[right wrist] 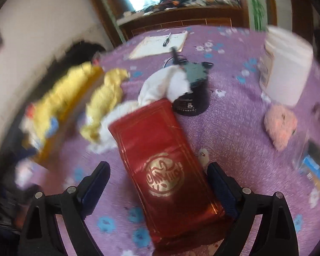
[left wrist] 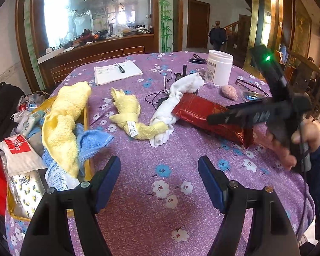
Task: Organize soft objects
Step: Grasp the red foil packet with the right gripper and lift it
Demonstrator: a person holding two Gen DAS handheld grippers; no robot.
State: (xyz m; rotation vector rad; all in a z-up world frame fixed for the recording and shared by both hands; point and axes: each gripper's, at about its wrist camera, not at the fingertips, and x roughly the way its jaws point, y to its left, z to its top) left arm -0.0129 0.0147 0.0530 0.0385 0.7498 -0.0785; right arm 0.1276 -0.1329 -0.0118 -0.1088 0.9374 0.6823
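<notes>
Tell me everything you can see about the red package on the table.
The red package is a long, flat, glossy foil-like pouch with thin gold border lines and a round gold emblem. It lies on the purple flowered tablecloth, its far end resting on the white towel. The open right gripper straddles its near end without pressing.

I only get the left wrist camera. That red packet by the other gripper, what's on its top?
Observer: The red packet has a round gold emblem printed on its face.
Operator: Is the right gripper squeezing it?
Observer: No. The right gripper is open, one finger on each side of the packet, pads not pressing.
Operator: What's hiding behind the white towel?
Observer: A dark round jar stands right behind the white towel.
</notes>
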